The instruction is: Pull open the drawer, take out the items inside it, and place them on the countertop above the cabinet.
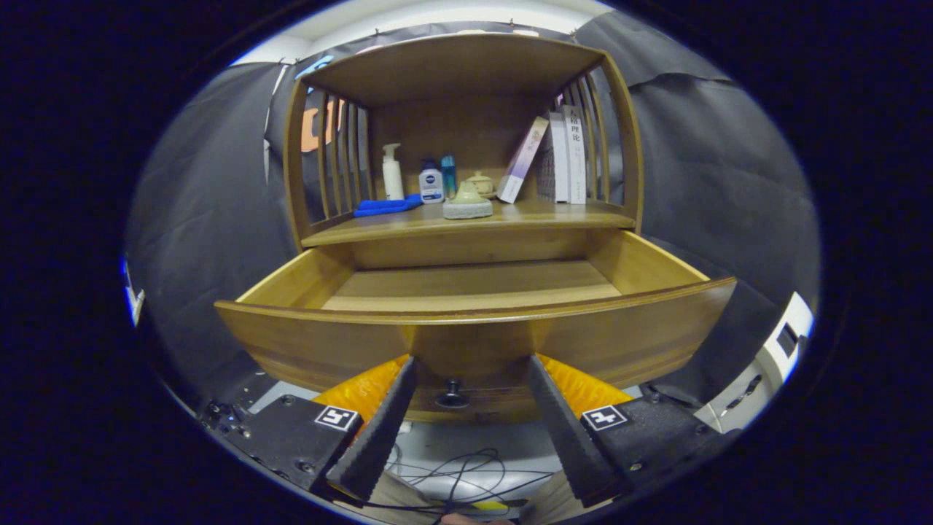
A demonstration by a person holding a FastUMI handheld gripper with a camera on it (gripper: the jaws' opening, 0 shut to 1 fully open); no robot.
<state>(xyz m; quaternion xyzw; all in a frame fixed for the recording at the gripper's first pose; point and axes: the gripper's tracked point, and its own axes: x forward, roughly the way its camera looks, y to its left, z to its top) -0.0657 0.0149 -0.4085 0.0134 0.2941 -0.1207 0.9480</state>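
The gripper (466,364) has its fingers spread apart, holding nothing. Between them, below the tips, sits the knob (452,394), small and rigid, probably the best hold. The drawer (474,332) just ahead stands pulled out, looking stiff and heavy.

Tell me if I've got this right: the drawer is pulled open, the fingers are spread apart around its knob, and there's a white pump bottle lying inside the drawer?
Not quite. The gripper view shows the white pump bottle standing on the countertop above, not in the drawer, whose visible floor is bare. The rest holds: the drawer is pulled open and the gripper has its fingers spread either side of the knob.
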